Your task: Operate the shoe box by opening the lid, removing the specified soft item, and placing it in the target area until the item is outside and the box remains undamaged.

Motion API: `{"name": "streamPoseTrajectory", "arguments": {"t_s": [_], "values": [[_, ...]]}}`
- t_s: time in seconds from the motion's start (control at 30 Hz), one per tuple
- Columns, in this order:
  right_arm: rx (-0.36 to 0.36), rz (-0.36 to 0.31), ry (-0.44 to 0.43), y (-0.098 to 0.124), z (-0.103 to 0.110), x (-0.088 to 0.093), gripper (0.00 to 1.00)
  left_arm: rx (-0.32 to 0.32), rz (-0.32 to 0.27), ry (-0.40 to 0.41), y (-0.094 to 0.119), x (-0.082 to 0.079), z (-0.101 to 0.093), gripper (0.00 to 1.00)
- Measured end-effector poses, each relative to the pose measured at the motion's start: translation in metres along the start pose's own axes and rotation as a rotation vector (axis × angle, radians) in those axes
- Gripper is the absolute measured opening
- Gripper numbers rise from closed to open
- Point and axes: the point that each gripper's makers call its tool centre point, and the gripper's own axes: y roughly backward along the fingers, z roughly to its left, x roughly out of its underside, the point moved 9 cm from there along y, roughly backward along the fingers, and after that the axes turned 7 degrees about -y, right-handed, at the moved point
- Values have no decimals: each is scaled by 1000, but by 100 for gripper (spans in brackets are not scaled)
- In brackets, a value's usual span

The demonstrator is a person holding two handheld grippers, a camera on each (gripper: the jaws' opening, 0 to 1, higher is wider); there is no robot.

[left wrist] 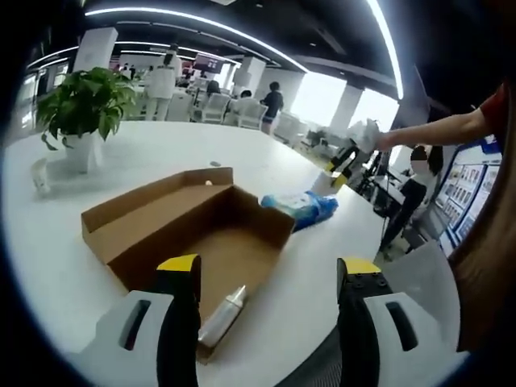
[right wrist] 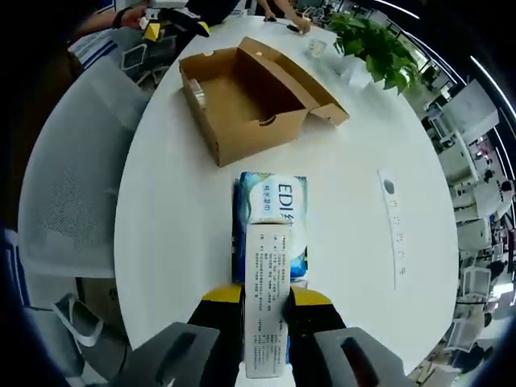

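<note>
Left gripper view: bright indoor light. Curved ceiling strips [left wrist: 201, 20] and windows [left wrist: 322, 97] at the back blow out to white. Table [left wrist: 161, 153] is washed pale, with a soft shadow beside the plant [left wrist: 85, 105]. Far figures are soft and small. Strong fisheye bend toward the edges.

Right gripper view: even overhead light, no hard shadows. Box [right wrist: 242, 105] interior is slightly darker. Mild sheen on the pack [right wrist: 270, 218]; its print is sharp mid-frame, smeared at the bottom. Edges are stretched and curved.

We see a round white table [left wrist: 322, 290] in an open office: curved ceiling light strips [left wrist: 201, 18], white pillars [left wrist: 95, 48], bright windows [left wrist: 318, 97], a potted plant [left wrist: 85, 105], a grey mesh chair [right wrist: 76, 185].
</note>
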Motion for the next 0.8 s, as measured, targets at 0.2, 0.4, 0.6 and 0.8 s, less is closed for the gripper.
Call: {"name": "streamPoseTrajectory", "arguments": {"t_s": [0.2,0.4,0.6,0.8], "values": [[8,-3,-11,-2,-14,4,16,-15,4,6,3,0,1,68],[12,-6,-25,-4,-28,7,16,-35,5,14,7,0,3,68],[22,-2,-29,-7,-42,11,16,-51,11,19,9,1,5,68],[31,-5,-26,-7,-54,12,16,-60,22,16,10,0,4,68]]}}
